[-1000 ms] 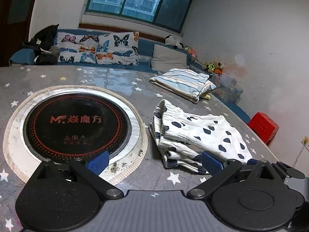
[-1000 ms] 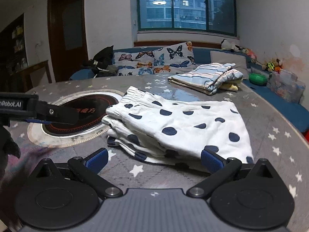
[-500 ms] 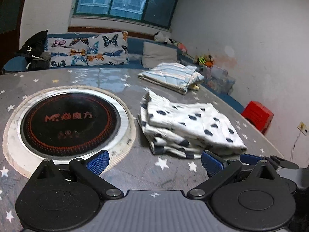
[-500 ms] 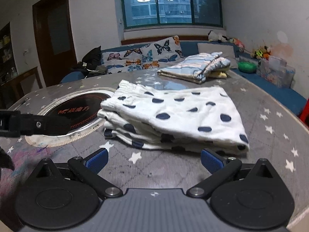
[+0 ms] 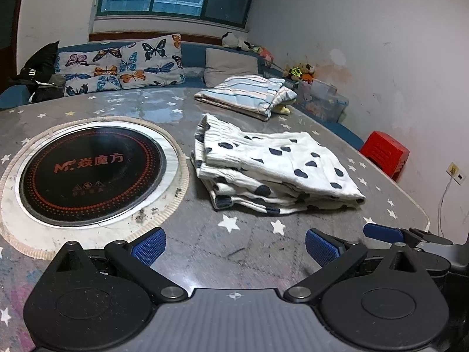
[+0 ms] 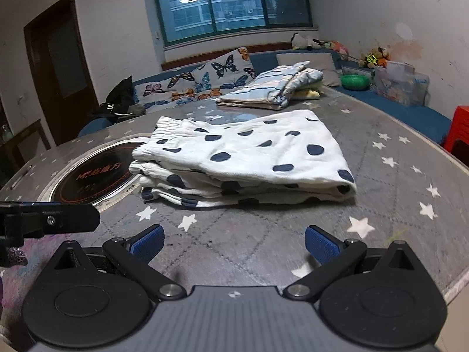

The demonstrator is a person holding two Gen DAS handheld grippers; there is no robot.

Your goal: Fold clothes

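Since a second ago we have drawn both grippers back toward the near table edge; the polka-dot shorts (image 6: 243, 158) now sit mid-frame, folded in layers, beside the round cooktop (image 5: 88, 173). Left gripper (image 5: 234, 245) and right gripper (image 6: 234, 242) gape wide, holding nothing, apart from the cloth. We judge this fold finished. Striped folded garment (image 5: 246, 95) lies upper centre, on the table (image 6: 395, 158).

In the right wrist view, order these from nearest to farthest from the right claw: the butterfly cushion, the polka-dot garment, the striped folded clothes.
1. Polka-dot garment: folded on the table straight ahead of the right claw.
2. Striped folded clothes: farther back on the table, slightly right.
3. Butterfly cushion: on the sofa beyond the table, toward the left.
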